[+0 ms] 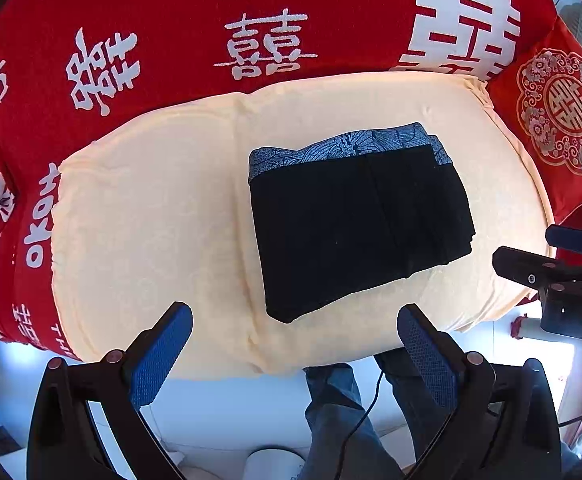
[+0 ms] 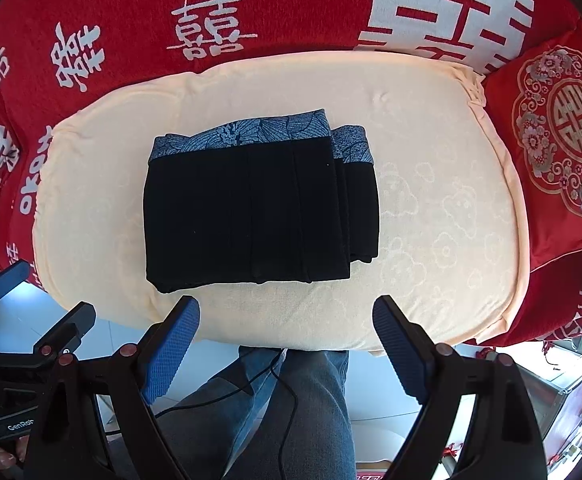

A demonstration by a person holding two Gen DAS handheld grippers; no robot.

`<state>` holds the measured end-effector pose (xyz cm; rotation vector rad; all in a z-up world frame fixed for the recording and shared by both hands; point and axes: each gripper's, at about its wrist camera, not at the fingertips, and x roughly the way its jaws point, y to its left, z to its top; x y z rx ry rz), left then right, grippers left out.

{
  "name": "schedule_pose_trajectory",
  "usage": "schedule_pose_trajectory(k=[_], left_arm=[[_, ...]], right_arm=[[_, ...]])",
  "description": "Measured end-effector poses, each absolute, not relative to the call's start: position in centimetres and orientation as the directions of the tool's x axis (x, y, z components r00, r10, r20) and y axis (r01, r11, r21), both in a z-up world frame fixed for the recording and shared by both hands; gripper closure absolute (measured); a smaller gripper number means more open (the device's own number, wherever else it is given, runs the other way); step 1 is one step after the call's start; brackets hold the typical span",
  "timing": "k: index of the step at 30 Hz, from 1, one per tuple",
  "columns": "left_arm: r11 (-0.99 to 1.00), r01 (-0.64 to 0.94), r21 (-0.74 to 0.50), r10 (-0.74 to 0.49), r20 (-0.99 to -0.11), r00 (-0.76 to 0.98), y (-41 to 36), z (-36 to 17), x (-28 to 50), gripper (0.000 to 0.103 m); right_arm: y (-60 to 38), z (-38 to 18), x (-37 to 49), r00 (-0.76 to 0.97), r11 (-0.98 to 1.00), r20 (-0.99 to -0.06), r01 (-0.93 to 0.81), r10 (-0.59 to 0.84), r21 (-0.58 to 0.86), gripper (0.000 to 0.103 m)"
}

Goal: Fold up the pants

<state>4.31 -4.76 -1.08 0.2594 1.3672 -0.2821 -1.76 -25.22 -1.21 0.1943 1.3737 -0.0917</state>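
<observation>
Right wrist view: pants [image 2: 251,208] lay folded at 12 o'clock, soft, limp; best pinched at thick edges. Both my jaws wide, empty.

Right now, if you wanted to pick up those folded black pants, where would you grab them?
Probably the near folded edge of the black pants, coming from the front where the open right claw hovers. That edge is thick and stacked, so all layers should lift together. The far end, with the blue patterned waistband, has offset layers on the cream towel.
</observation>
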Motion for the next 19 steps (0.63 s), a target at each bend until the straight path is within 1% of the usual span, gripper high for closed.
schedule_pose_trajectory(k=[11, 16, 19], left_arm=[[0.941, 0.339, 0.025, -0.039, -0.983, 0.180, -4.8, -1.3, 4.3, 0.000], [0.938, 0.345, -0.006, -0.081, -0.976, 0.202, -4.9, -0.5, 4.3, 0.000], [0.933, 0.360, -0.006, -0.085, -0.975, 0.204, -5.2, -0.2, 4.3, 0.000]], right_arm=[[-25.0, -1.5, -1.8, 0.188, 0.982, -0.981, 0.171, 0.044, 0.077, 0.012], [-25.0, -1.6, -1.9, 0.189, 0.982, -0.981, 0.172, 0.045, 0.078, 0.012], [-25.0, -1.6, -1.9, 0.189, 0.982, -0.981, 0.173, 0.045, 0.078, 0.012]])
